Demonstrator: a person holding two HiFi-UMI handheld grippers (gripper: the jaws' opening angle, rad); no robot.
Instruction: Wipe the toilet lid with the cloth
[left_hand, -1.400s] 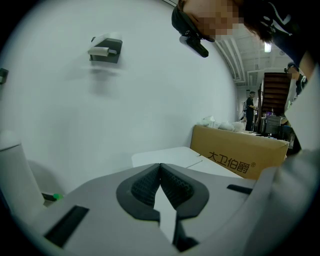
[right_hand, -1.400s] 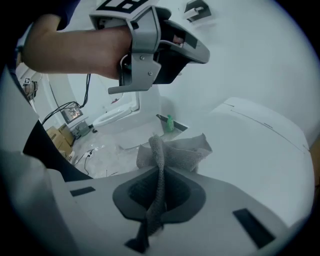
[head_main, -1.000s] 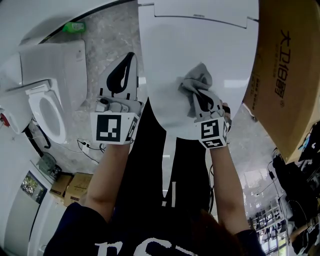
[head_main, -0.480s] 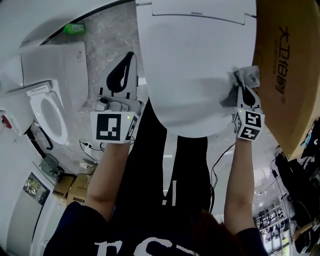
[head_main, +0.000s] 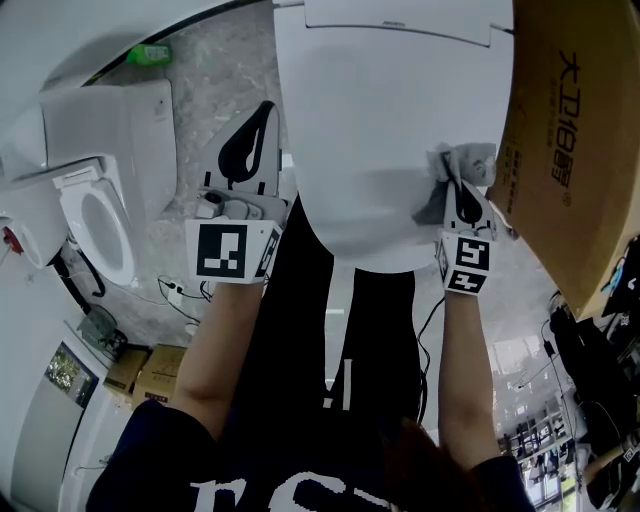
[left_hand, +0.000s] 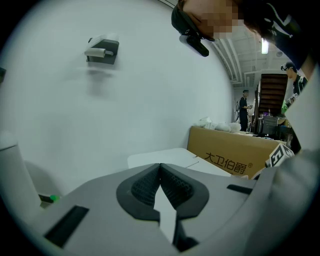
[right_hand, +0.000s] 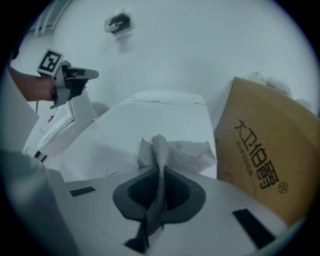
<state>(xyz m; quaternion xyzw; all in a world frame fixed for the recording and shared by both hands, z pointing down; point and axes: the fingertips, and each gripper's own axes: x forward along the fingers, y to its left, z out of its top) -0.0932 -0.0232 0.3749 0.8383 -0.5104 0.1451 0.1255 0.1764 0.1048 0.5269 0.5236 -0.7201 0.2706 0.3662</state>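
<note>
The white toilet lid (head_main: 390, 110) lies shut in front of me, its hinge end at the top of the head view. My right gripper (head_main: 458, 190) is shut on the grey cloth (head_main: 452, 172), which rests on the lid's right front part. In the right gripper view the cloth (right_hand: 175, 156) spreads on the lid (right_hand: 145, 125) just beyond the jaws. My left gripper (head_main: 250, 140) hangs left of the lid above the floor, shut, with nothing in it. In the left gripper view its jaws meet at the tips (left_hand: 160, 167).
A large cardboard box (head_main: 575, 140) stands tight against the lid's right side. A second toilet (head_main: 95, 200) with an open seat stands at the left. A green object (head_main: 148, 54) lies on the stone floor at the back left. Small boxes (head_main: 145, 370) sit lower left.
My right gripper swept the cloth from the lid's middle to its right edge, then back a little leftward and toward me. The left gripper stayed put.
</note>
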